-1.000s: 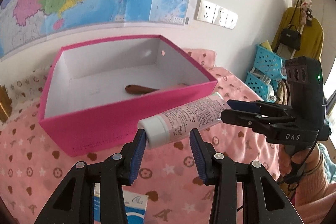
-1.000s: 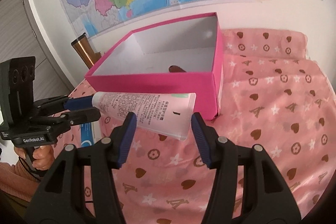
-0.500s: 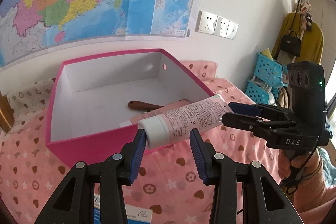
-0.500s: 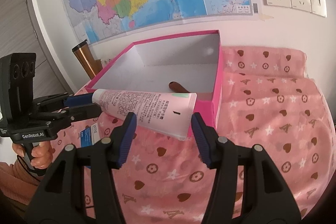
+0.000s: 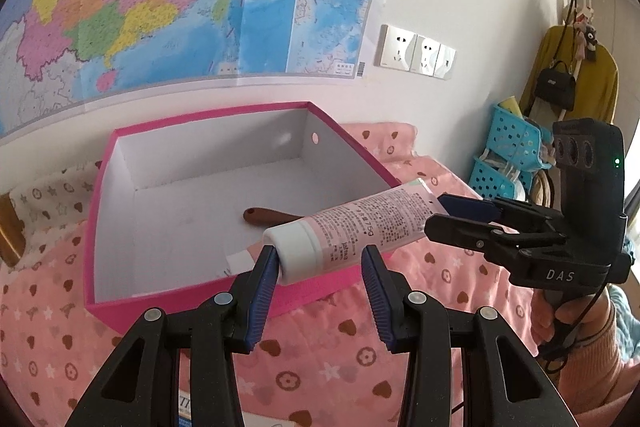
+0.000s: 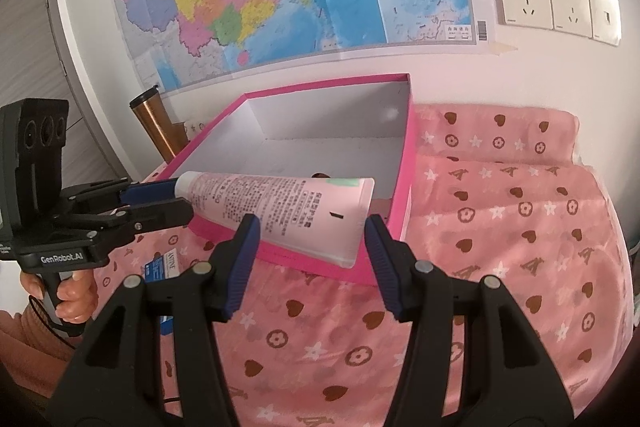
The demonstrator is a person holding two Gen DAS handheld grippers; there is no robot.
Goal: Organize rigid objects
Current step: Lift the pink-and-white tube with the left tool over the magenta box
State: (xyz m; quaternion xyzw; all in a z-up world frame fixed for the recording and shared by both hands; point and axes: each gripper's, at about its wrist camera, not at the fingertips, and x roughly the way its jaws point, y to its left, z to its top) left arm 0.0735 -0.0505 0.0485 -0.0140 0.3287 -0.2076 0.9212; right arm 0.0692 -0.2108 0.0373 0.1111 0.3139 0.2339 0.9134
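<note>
Right gripper: jaws set about as wide as the flat crimped end of the pink tube, one pad against each edge. It looks clamped there. In the left view the same gripper sits at centre right of the frame, with the crimp between its two fingers.

Left gripper: jaws part open around the white cap. The left-hand pad touches the cap and the other pad stands clear of it. Cannot tell whether this side bears any load or only steadies the tube.

Tube: off the surface, roughly level, spanning from one gripper to the other. It hangs over the near rim of the pink box, cap end low at centre of the left view.

Box: open top, white inside, standing on the pink patterned cloth. A brown wooden handle lies on its floor, partly hidden behind the tube. A small blue-and-white carton lies on the cloth at lower left of the right view, outside the box.

Step, as I judge it: carrying the tube into the box, at the rim, not yet released.

Next move calls for going forward past the near wall, lowering toward the bare floor beside the handle, then opening both jaws together so neither end swings or catches the rim.
</note>
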